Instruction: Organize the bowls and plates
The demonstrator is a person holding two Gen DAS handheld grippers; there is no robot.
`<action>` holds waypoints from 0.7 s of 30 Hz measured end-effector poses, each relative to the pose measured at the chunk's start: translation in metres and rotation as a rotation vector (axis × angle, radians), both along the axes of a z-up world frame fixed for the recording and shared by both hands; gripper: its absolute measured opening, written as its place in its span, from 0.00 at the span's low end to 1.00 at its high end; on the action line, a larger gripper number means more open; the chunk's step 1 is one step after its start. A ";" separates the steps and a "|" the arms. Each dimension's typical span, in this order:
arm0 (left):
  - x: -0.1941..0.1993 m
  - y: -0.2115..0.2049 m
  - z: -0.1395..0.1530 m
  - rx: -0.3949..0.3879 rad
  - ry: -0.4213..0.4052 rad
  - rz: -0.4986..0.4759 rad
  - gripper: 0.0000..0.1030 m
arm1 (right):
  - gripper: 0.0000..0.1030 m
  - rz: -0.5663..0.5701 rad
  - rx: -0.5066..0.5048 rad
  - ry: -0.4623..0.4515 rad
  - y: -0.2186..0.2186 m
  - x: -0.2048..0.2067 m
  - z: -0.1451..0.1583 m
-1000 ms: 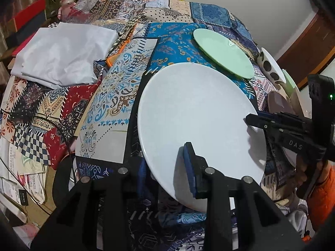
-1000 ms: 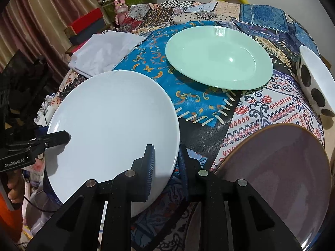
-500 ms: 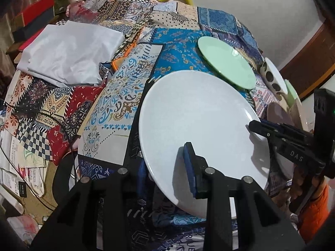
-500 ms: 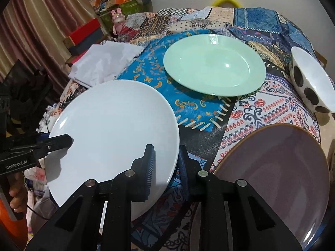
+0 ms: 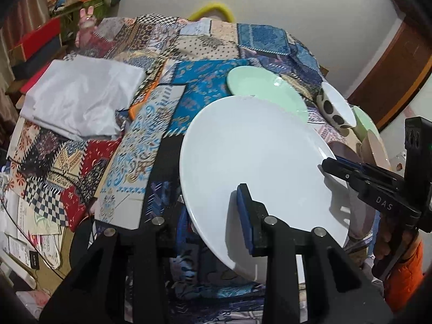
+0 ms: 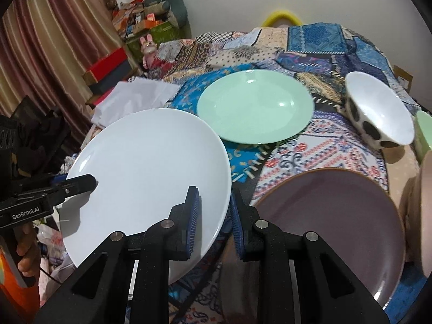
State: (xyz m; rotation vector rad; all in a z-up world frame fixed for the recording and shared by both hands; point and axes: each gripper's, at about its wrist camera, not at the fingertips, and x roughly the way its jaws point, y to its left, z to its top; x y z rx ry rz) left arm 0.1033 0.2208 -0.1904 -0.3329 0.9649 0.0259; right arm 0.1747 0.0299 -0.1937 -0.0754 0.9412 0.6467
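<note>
Both grippers hold one large white plate (image 5: 256, 156) above the patchwork cloth. My left gripper (image 5: 213, 210) is shut on its near rim; my right gripper (image 6: 213, 205) is shut on the opposite rim (image 6: 151, 167). The right gripper also shows in the left wrist view (image 5: 332, 166), and the left gripper in the right wrist view (image 6: 89, 182). A mint green plate (image 6: 255, 109) lies flat beyond. A purple plate (image 6: 332, 216) lies under the right gripper. A white bowl with dark spots (image 6: 378, 110) stands at the right.
A folded white cloth (image 5: 78, 100) lies at the left. A green bowl (image 6: 424, 132) and a beige dish (image 6: 426, 210) sit at the far right edge. Boxes and clutter (image 6: 135, 29) stand behind the table, near a curtain.
The white plate has risen off the cloth, held by both grippers, and now overlaps the near edge of the green plate in view.
</note>
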 end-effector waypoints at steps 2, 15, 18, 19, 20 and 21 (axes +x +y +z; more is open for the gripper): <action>0.003 -0.006 0.004 -0.001 -0.010 -0.013 0.31 | 0.21 -0.011 0.009 -0.008 -0.006 0.000 0.004; 0.020 -0.060 0.026 0.029 -0.048 -0.105 0.31 | 0.21 -0.099 0.044 -0.054 -0.063 -0.005 0.021; 0.025 -0.074 0.027 0.027 -0.047 -0.129 0.32 | 0.21 -0.118 0.048 -0.057 -0.076 -0.007 0.022; 0.027 -0.079 0.027 0.027 -0.045 -0.136 0.32 | 0.21 -0.124 0.049 -0.058 -0.082 -0.008 0.022; 0.029 -0.084 0.027 0.025 -0.044 -0.143 0.32 | 0.21 -0.129 0.049 -0.059 -0.086 -0.008 0.022; 0.030 -0.087 0.027 0.025 -0.042 -0.148 0.32 | 0.21 -0.135 0.049 -0.059 -0.091 -0.008 0.022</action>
